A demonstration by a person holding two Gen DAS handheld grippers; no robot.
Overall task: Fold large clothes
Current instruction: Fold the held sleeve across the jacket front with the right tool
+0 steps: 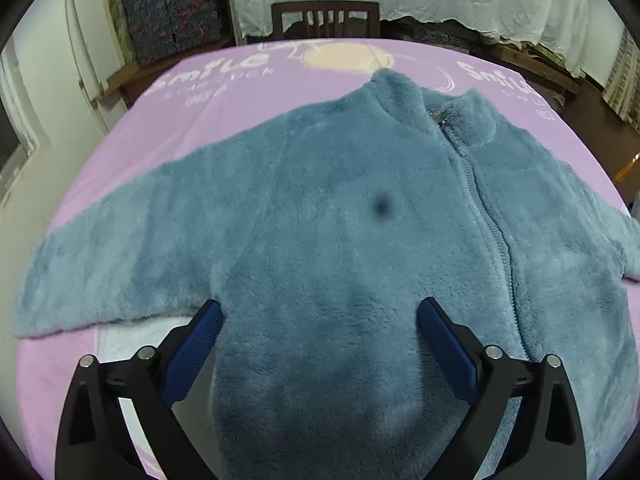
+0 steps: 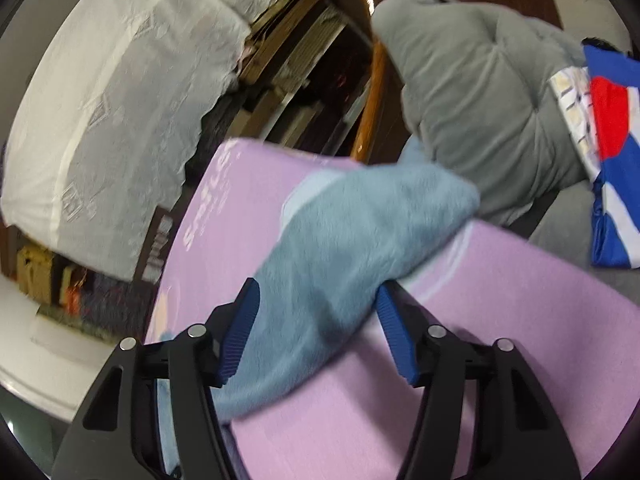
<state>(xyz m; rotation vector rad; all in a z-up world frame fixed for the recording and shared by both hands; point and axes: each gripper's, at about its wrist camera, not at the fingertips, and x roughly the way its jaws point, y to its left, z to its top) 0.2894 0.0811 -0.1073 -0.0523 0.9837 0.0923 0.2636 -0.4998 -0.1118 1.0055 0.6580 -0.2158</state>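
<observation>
Jacket (image 1: 320, 208) of blue fleece lies zipped and spread flat on our purple sheet (image 1: 168, 120), collar towards the chair (image 1: 325, 19). Our left gripper (image 1: 320, 320) hangs wide open over its lower front, pads clear of the pile. Our right gripper (image 2: 316, 320) straddles a sleeve (image 2: 360, 216); we cannot tell whether it pinches.

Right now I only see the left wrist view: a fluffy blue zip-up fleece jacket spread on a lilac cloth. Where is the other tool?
Observer: The right tool straddles a fluffy blue sleeve, its blue pads apart.
Operator: Is that sleeve flat?
Observer: No, its end hangs past the lilac tablecloth's edge.
Operator: What lies beyond it?
Observer: A grey padded cushion with a red, white and blue cloth.
</observation>
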